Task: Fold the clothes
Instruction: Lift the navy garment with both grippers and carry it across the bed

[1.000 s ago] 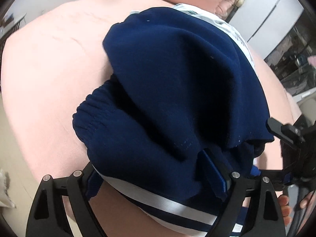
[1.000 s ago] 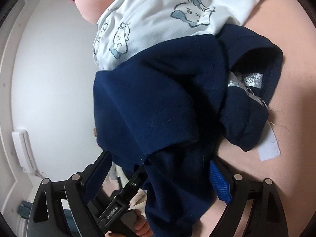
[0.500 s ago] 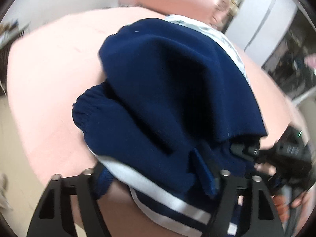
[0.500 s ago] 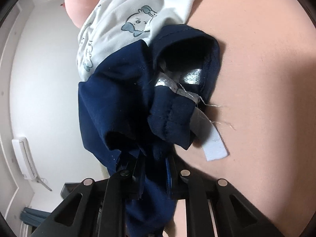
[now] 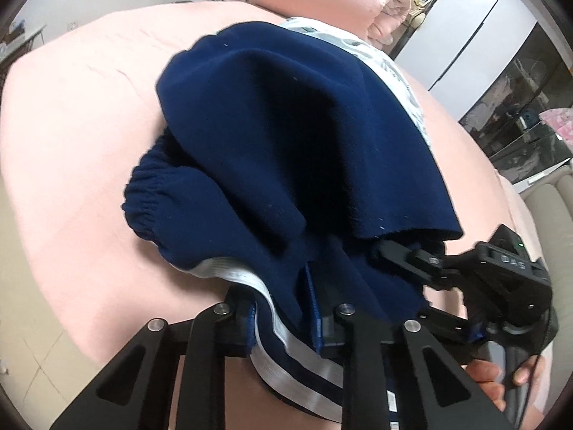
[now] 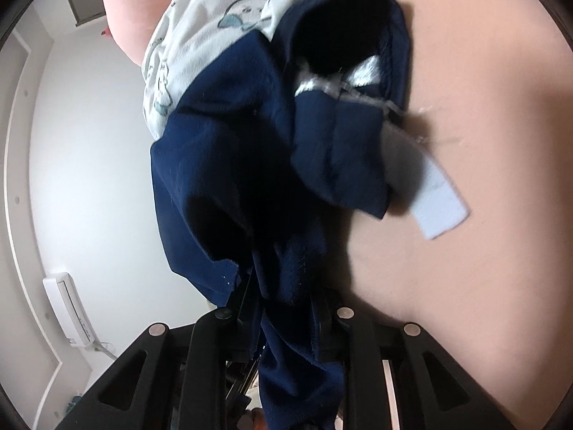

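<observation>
We pinch the navy garment (image 5: 286, 136) on the pink bed (image 5: 71, 143): our left gripper (image 5: 283, 317) has just closed on its white-striped edge, our right gripper (image 6: 286, 326) grips navy cloth.

Navy garment (image 5: 286, 125), white-striped; pink bedsheet (image 5: 78, 125).

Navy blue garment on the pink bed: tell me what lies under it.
Under the navy blue garment, a white cartoon-print cloth sticks out at its far edge, lying on the pink bedsheet. How far that cloth reaches underneath is covered.
</observation>
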Demonstrator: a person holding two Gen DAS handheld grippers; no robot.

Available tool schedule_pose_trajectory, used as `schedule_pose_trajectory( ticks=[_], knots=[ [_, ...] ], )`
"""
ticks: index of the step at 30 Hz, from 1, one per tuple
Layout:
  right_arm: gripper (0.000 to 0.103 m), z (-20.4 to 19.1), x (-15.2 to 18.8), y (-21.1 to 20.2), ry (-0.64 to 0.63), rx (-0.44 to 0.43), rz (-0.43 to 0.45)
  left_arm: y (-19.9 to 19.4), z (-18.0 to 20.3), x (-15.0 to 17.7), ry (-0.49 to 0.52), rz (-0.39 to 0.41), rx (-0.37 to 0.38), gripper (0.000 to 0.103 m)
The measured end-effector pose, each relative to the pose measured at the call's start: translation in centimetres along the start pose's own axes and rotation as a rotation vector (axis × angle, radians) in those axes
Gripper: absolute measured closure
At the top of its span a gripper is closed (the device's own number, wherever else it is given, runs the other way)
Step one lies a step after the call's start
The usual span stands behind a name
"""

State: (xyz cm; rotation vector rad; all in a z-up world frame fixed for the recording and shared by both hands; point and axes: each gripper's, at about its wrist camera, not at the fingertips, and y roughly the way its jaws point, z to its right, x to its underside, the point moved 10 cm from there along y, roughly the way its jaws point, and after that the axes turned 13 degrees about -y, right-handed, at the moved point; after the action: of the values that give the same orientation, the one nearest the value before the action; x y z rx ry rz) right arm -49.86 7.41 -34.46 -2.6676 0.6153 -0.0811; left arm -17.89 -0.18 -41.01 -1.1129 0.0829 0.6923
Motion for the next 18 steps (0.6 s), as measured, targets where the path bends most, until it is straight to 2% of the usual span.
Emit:
schedule_pose_trajectory(
  ticks=[6, 10, 18],
  knots=[
    [0.087, -1.4, -2.9, 0.5, -0.004, 0.058, -0.018, 0.9, 1.3, 2.4, 0.032, -0.008, 0.012, 0.088],
    [0.087, -3.5, -4.7, 0.8, -0.065, 0.117, -0.028, 1.2, 1.9, 3.8, 0.041, -0.008, 0.021, 0.089],
    [0.09, -8.6, -8.8, 1.2, -0.202, 0.168, -0.041, 1.2, 2.6, 6.2, 0.047, 0.006, 0.042, 0.092]
  ],
)
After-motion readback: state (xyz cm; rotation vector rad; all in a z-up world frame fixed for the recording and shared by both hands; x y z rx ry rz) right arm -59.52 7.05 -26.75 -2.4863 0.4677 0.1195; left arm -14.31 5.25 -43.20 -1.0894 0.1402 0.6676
